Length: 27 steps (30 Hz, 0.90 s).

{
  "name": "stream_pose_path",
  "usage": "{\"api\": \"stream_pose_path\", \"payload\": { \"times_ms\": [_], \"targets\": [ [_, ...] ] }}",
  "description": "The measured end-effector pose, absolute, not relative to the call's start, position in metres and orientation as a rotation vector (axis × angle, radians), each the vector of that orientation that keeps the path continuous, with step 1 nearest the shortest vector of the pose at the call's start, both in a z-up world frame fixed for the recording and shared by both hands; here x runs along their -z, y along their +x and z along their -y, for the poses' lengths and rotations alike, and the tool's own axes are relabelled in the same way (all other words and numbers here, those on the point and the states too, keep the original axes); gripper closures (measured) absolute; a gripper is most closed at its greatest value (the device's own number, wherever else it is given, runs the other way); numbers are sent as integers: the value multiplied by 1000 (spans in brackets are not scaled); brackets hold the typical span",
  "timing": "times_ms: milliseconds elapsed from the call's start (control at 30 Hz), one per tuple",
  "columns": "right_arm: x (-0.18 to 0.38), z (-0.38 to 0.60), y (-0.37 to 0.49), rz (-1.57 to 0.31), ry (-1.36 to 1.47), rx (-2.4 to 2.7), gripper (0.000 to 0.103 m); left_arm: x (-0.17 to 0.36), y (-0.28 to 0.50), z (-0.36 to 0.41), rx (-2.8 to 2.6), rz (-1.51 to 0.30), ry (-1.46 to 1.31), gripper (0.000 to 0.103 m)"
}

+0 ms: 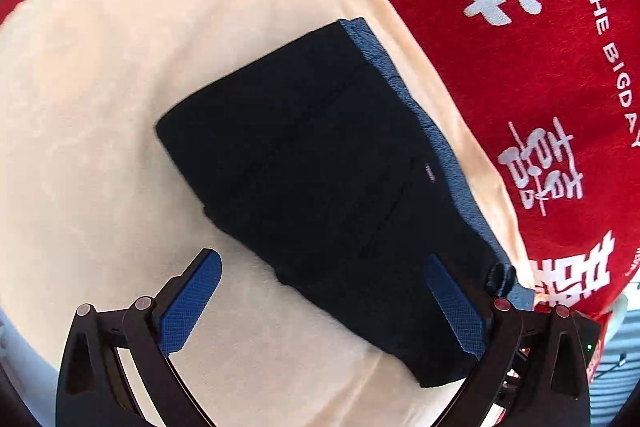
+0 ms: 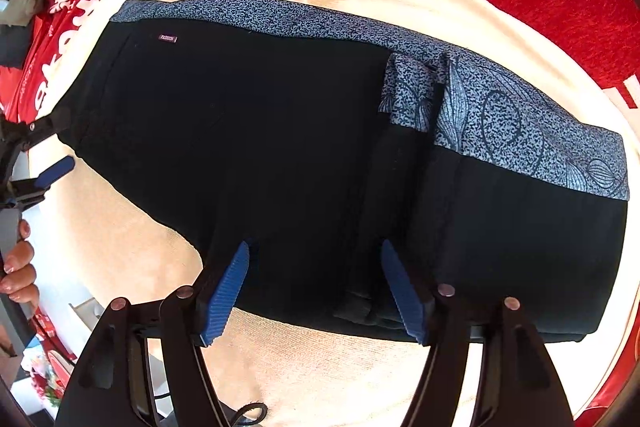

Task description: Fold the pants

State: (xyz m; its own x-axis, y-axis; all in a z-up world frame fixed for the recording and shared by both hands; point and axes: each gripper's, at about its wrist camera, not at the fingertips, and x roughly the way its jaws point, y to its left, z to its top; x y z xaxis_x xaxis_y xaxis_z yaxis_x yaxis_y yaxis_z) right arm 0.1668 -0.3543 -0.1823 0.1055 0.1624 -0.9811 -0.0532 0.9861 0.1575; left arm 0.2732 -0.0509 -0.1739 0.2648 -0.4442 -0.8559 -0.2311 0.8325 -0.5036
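The dark navy pants lie folded into a compact block on a cream cloth. A grey-blue patterned waistband runs along their far edge. My left gripper is open and empty, hovering over the near end of the folded pants. My right gripper is open and empty, its fingers low over the near edge of the pants. The left gripper also shows in the right wrist view, at the left end of the pants.
A red cloth with white lettering covers the surface under and around the cream cloth. A person's hand holds the left gripper's handle. Clutter sits beyond the surface edge at lower left.
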Motion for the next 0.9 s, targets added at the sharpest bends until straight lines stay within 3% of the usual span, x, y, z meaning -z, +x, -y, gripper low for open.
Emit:
{"api": "stream_pose_path", "payload": {
  "times_ms": [433,767,833,900],
  "targets": [
    [180,345,166,-1463,94,-176,29,177,289,41,245,-1206,-889,1],
    [182,353,173,-1478,101,-194,29,186,314,71,156,-1236,-706,1],
    [168,358,179,-1462,155,-212,29,182,316,80,90,-1239,-616,14],
    [149,363,189,-1424,193,-220,29,177,316,87,45,-1248,-484,51]
  ]
}}
